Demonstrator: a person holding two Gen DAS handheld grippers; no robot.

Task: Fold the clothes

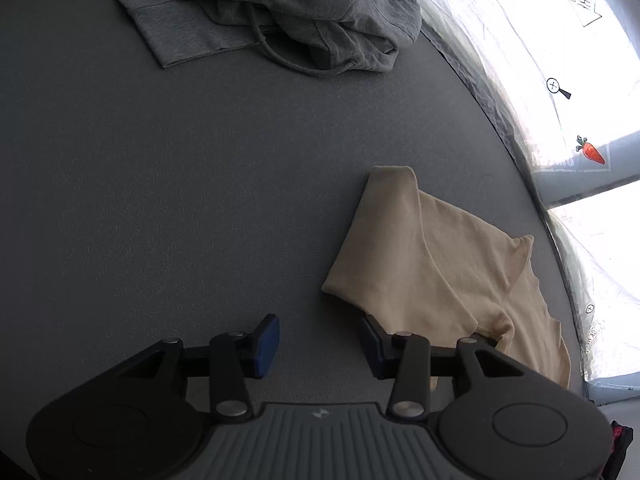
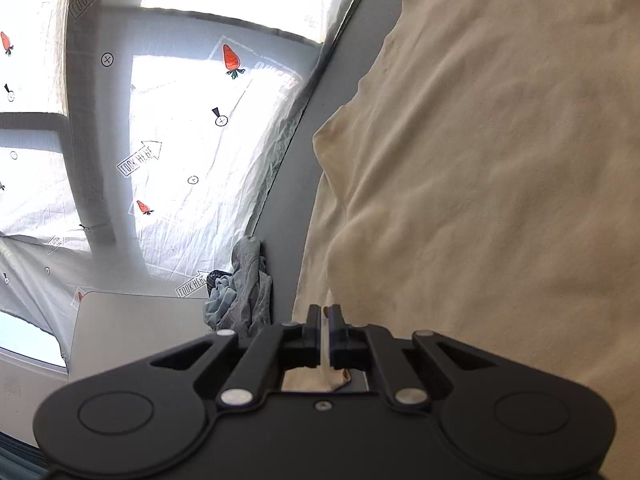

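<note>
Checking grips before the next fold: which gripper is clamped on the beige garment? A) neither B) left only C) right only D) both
C: the right gripper has its jaws closed on a fold of the beige garment, while the left gripper stands open beside it.

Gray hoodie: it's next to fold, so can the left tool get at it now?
Probably yes: the left tool is open and empty, and only bare mat lies between it and the gray hoodie.

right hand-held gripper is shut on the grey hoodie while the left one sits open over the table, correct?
Not quite: the right hand-held gripper is shut on the beige garment, not the grey hoodie, as the right wrist view shows. The left hand-held gripper is indeed open over the table.
</note>
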